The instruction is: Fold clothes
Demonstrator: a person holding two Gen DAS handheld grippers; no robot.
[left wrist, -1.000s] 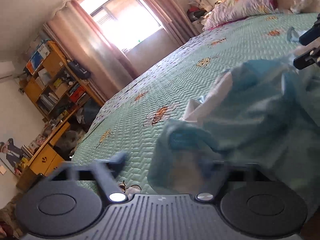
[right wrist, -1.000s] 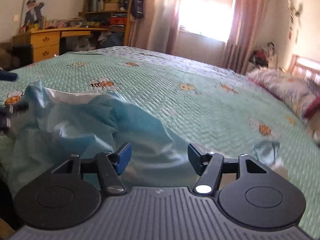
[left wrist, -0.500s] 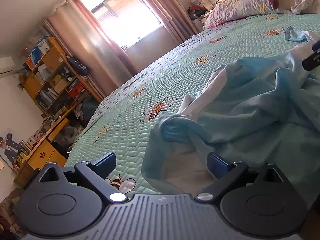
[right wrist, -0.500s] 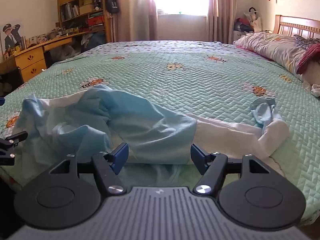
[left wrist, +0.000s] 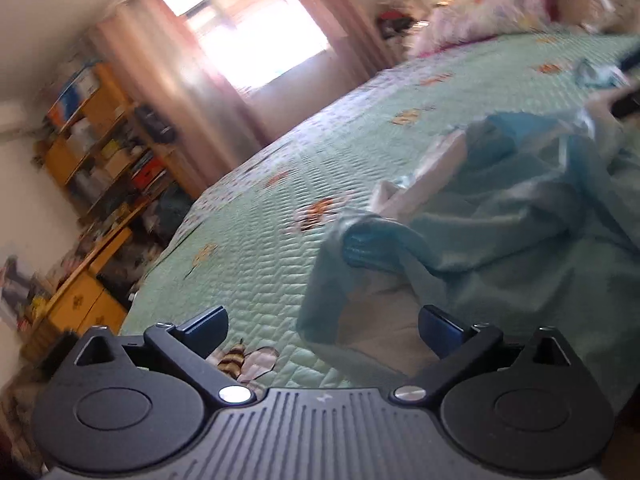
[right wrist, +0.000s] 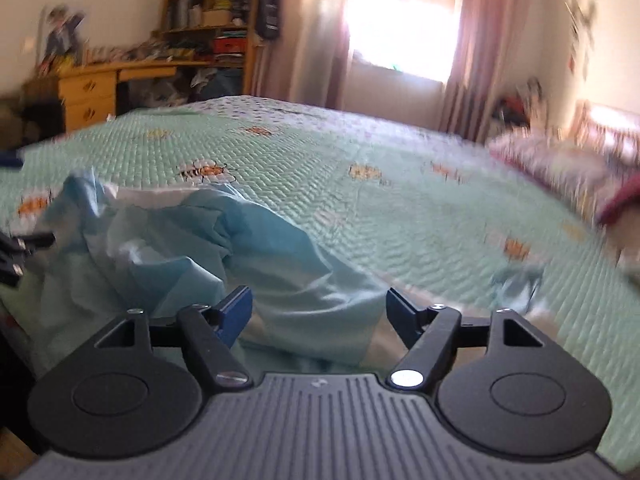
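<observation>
Clothes here mean one light-blue garment (left wrist: 500,240) with white lining, rumpled (not folded) on the near edge of the green bedspread (left wrist: 280,220). Left gripper (left wrist: 322,326) and right gripper (right wrist: 319,312) both hover with fingers apart, gripping nothing. Judging from the bunching, each should pinch a single hem layer, well apart, then draw it flat.
</observation>
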